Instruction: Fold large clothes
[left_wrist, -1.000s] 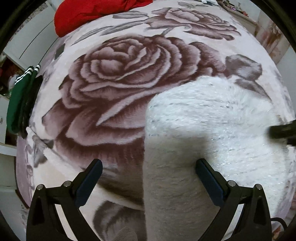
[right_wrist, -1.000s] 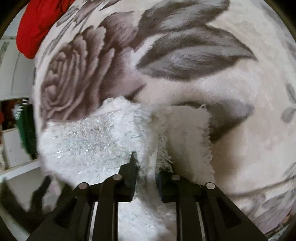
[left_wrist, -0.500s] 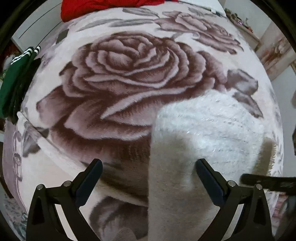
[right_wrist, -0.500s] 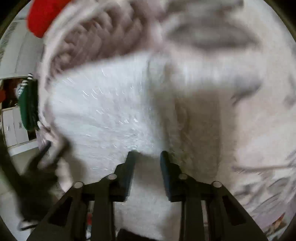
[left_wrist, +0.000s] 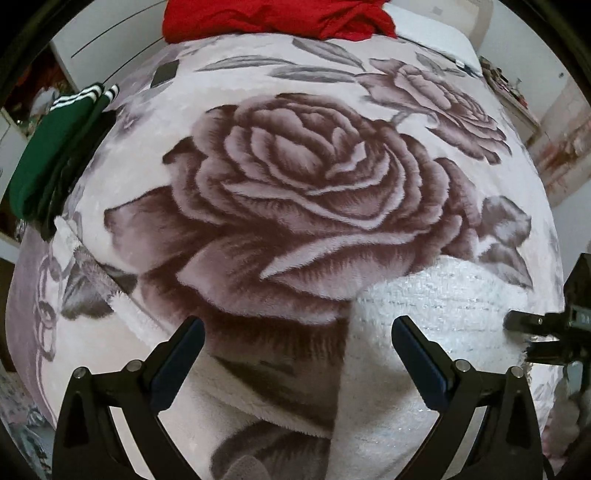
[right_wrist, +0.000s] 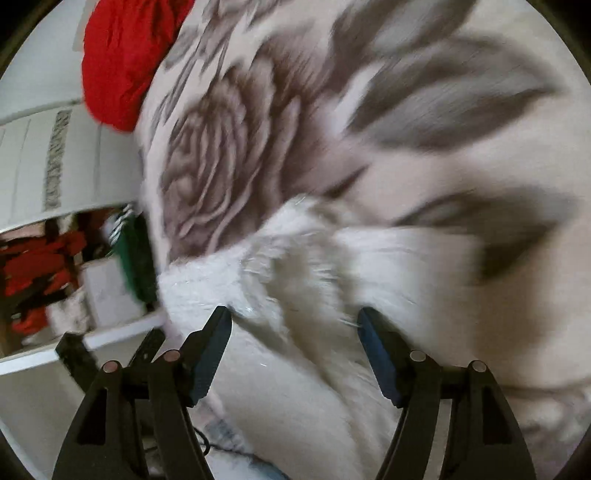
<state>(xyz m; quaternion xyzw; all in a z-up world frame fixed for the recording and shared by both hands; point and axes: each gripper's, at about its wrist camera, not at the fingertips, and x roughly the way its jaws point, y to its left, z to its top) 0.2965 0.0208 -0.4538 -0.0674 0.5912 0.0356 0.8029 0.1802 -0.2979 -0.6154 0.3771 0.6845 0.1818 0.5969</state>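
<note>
A fluffy white sweater (left_wrist: 436, 325) lies folded on a rose-patterned blanket (left_wrist: 295, 177) at the near right. My left gripper (left_wrist: 295, 354) is open and empty; its right finger (left_wrist: 417, 354) hangs over the sweater's left part. The right gripper shows at the right edge of the left wrist view (left_wrist: 546, 332). In the right wrist view, which is blurred, my right gripper (right_wrist: 295, 350) is open above the sweater (right_wrist: 314, 295) and holds nothing.
A red garment (left_wrist: 277, 16) lies at the far end of the blanket, also seen in the right wrist view (right_wrist: 122, 62). A green garment with white stripes (left_wrist: 48, 155) hangs at the left edge. White furniture (right_wrist: 48, 158) stands to the left.
My right gripper has opened and let go of the sweater. The sweater has dropped flat onto the blanket. My left gripper has pulled back, still open.
</note>
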